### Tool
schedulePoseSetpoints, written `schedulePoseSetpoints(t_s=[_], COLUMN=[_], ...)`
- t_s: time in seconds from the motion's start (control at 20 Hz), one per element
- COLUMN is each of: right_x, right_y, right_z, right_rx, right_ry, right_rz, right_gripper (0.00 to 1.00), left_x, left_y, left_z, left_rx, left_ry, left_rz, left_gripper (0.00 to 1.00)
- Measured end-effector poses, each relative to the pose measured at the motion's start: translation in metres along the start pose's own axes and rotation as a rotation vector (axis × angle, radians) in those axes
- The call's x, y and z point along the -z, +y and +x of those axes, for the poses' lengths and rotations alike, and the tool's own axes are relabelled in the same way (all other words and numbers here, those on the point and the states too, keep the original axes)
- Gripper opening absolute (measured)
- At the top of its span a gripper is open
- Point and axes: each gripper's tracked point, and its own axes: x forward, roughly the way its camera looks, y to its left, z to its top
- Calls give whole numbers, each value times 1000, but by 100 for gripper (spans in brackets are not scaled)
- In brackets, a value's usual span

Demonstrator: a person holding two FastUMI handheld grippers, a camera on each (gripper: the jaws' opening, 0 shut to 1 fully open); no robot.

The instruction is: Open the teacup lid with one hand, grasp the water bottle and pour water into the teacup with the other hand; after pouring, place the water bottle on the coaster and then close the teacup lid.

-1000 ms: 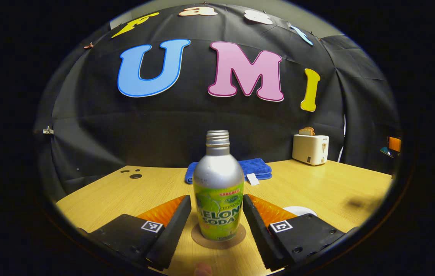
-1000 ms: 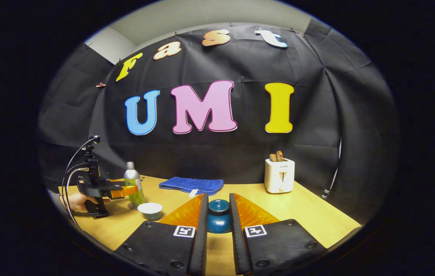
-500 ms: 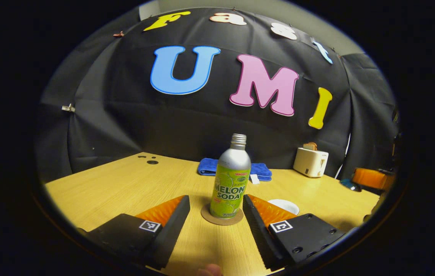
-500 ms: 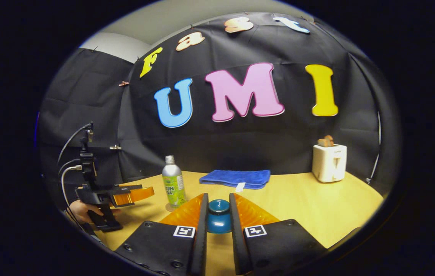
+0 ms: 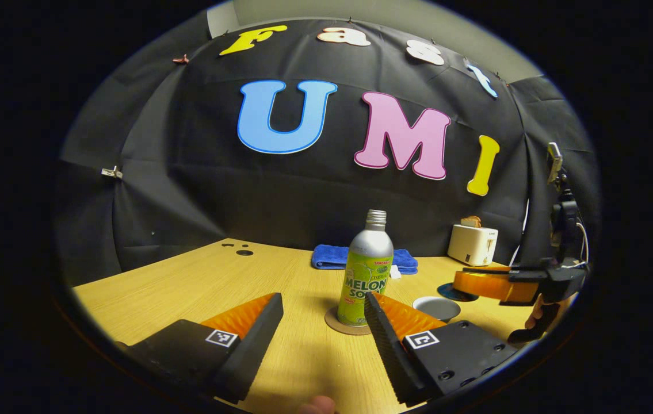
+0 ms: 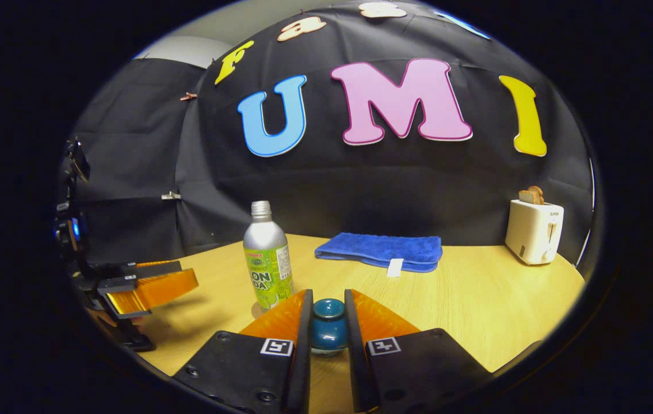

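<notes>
Left gripper (image 5: 323,313): fingers spread wide, nothing between, held low and level. Right gripper (image 6: 326,322): fingers (image 6: 303,328) drawn close, pressing both sides of small blue lid (image 6: 328,330). Fingertip (image 5: 316,405) at bottom edge, left gripper view.

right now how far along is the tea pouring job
Done: the water bottle stands on its coaster, released; the left hand-held gripper is open. In hand: the right hand-held gripper grips the blue teacup lid. Left: closing the uncovered teacup.
</notes>
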Motion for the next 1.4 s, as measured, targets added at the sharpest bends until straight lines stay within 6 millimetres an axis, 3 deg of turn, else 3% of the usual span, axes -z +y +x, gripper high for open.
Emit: schedulePoseSetpoints(t_s=[0.25, 0.3, 0.8, 0.95, 1.15, 1.4], right_x=[17, 17, 25, 5, -29, -63], right_y=[0, 1, 2, 1, -2, -3], right_z=[13, 14, 15, 6, -27, -84], right_rx=[7, 5, 12, 16, 44, 57], right_ry=[48, 50, 73, 4, -105, -226], right_rz=[-14, -13, -27, -16, -71, -98], right_gripper=[27, 32, 35, 83, 87, 95], left_x=[2, 1, 0, 0, -2, -5], left_y=[-1, 0, 1, -1, -6, -22], left_z=[2, 2, 1, 0, -1, -3], left_rx=[12, 11, 7, 7, 17, 55], left_ry=[8, 8, -2, -7, -15, -29], left_rz=[14, 16, 12, 12, 9, 18], left_gripper=[90, 90, 90, 90, 90, 90])
